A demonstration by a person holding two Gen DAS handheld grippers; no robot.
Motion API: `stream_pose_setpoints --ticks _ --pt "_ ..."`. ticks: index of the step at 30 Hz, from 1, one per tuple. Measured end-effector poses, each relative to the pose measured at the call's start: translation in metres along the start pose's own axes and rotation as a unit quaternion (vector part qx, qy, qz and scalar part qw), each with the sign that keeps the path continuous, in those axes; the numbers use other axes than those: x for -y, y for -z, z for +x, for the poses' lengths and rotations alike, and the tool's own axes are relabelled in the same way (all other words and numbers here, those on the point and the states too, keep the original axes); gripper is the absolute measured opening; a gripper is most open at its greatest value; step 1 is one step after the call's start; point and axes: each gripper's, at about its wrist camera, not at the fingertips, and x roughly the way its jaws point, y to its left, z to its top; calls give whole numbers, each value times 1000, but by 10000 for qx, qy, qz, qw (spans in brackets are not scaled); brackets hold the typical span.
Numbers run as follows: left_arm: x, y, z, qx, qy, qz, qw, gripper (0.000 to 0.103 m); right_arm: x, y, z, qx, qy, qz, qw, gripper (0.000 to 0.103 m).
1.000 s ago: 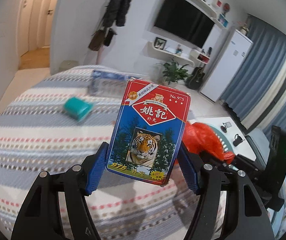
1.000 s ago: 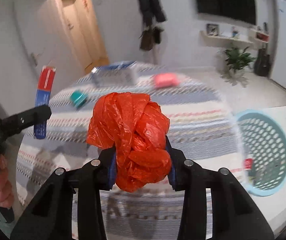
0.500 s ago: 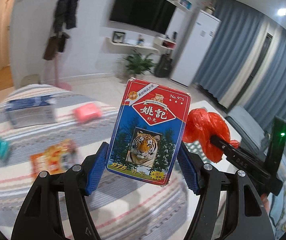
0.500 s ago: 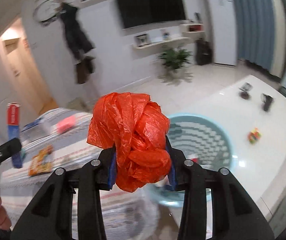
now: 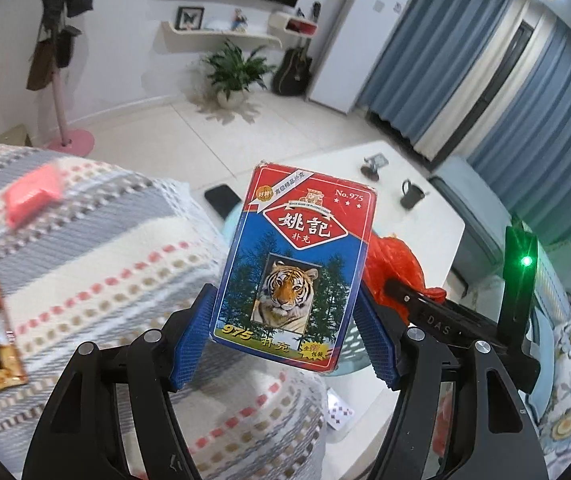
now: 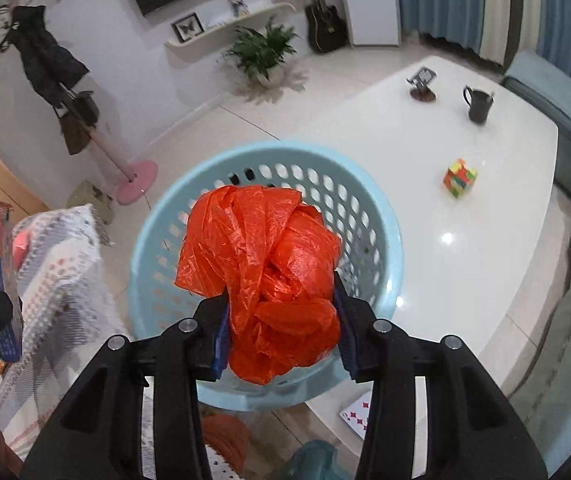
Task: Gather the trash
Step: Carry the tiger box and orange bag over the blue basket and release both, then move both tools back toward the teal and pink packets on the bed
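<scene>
Now the right gripper [image 6: 281, 320] hangs over the light-blue basket [image 6: 385, 240], which stands at the near edge of the white table [image 6: 465, 264]; its jaws are opening, with the crumpled red plastic bag [image 6: 261, 276] between the pads and, as far as the frame shows, touching both. To drop it cleanly the bag should sit over the basket's middle, not the near rim, before the pads let go fully. The left gripper [image 5: 285, 340] is clamped on the playing-card box [image 5: 293, 268], beside the striped bed cover [image 5: 97, 264] near the basket; it probably goes in next.
</scene>
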Motion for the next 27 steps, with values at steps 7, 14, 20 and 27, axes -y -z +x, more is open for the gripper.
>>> stream_pose_setpoints --ticks 7,14,20,27 --pt "0 -3 26 -255 -53 13 9997 73 23 -1 13 -227 -146 284 9992 49" --pt "-4 2 26 -275 -40 -53 9996 74 31 -3 3 -66 -302 366 9989 64" --pt "-11 11 15 -218 -8 -96 9997 74 21 -3 -2 -26 -296 206 9993 64" --pt "-20 18 -7 -32 -15 -232 9997 74 -3 0 -14 117 -360 -140 9992 64"
